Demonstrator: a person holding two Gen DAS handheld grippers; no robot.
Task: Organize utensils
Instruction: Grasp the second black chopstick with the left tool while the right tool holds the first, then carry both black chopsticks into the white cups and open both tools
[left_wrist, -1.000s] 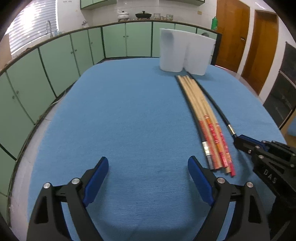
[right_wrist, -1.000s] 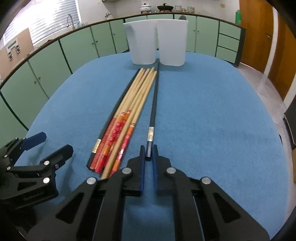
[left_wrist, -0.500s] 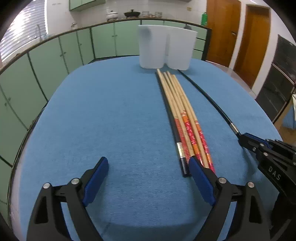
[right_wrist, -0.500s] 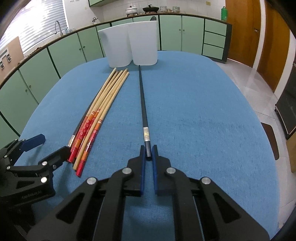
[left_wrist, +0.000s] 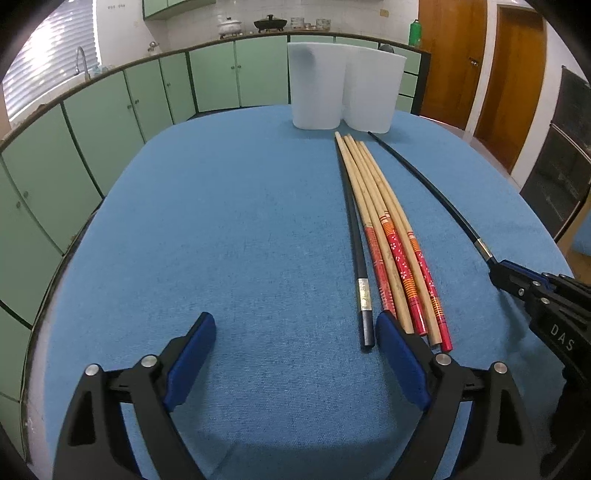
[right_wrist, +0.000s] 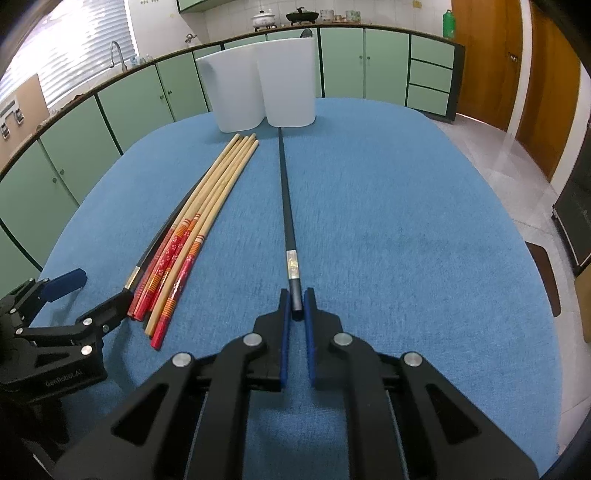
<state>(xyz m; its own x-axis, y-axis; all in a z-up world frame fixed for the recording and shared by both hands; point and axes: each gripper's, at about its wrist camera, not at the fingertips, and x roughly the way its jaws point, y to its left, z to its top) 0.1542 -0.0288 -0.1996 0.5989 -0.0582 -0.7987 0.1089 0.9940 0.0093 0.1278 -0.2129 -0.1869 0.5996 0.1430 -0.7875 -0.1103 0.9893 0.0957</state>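
Black chopstick pinched at its butt by right gripper; left gripper closing slightly, nothing between, beside chopstick bundle.

One long black chopstick lies alone and straight on the blue counter, its tip near two white holders, while a bunch of tan chopsticks with red ends and another black chopstick lie side by side beside it.
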